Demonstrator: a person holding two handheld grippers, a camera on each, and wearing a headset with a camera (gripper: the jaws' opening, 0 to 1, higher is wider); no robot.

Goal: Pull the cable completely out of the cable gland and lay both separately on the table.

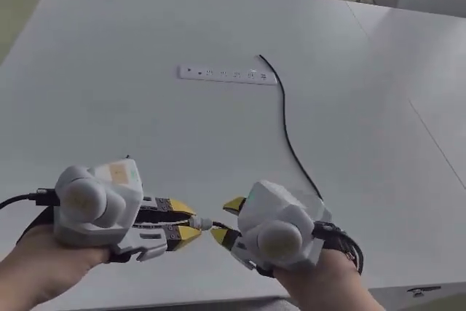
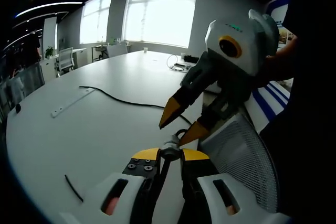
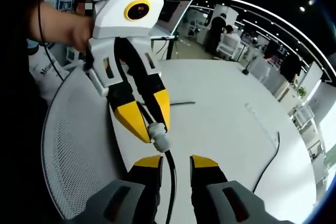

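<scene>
small white plastic cable gland [image 3: 157, 130] is pinched in the left gripper [image 1: 191, 221], held up off the white table [image 1: 218, 129]. thin black cable [image 3: 169, 179] is pointed lengthwise between the 2 spread jaws of the right gripper [image 1: 227, 221], not gripped yet.

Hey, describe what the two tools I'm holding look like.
Both have rounded pale grey housings and yellow-tipped black jaws. The left tool carries an orange-and-green label on top and a black lead from its rear; the right tool has a looped black cord by the wrist.
</scene>
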